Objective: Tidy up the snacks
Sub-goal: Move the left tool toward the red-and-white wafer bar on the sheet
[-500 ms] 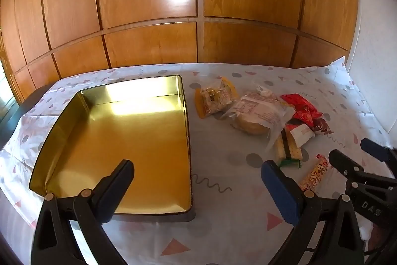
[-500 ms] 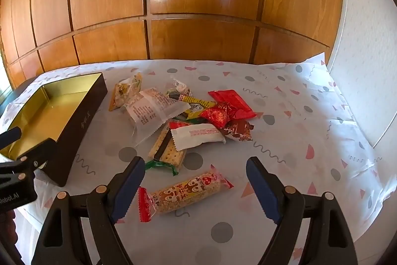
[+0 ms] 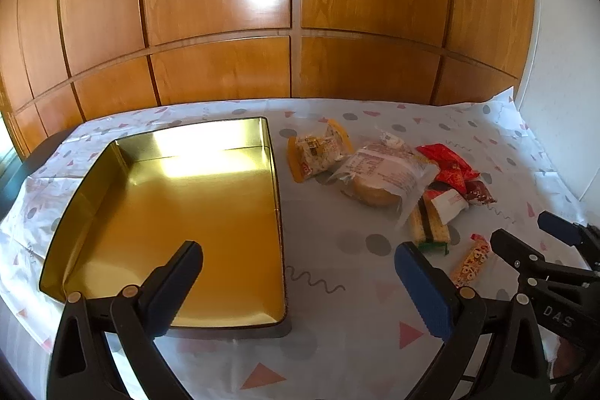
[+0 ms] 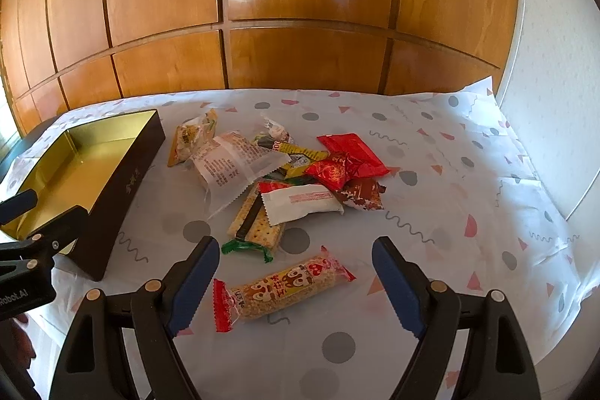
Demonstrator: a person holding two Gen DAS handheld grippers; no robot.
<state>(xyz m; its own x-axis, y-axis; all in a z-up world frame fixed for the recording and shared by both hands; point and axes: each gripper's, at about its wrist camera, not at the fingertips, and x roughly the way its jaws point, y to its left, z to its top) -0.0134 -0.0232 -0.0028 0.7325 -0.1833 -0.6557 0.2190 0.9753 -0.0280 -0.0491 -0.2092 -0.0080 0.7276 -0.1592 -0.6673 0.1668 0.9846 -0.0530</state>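
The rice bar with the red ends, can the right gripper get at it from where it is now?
Probably yes. The right gripper is open, its jaws to either side of the rice bar, which lies alone on the tablecloth, apart from the cracker pack. Nothing blocks the way down.

You have one gold-lined tin (image 4: 123, 182) left of your right tongs (image 4: 296, 272), one rice-crisp bar (image 4: 281, 287) between their fingers, one cracker sandwich (image 4: 257, 223) just beyond, two red packets (image 4: 352, 152).
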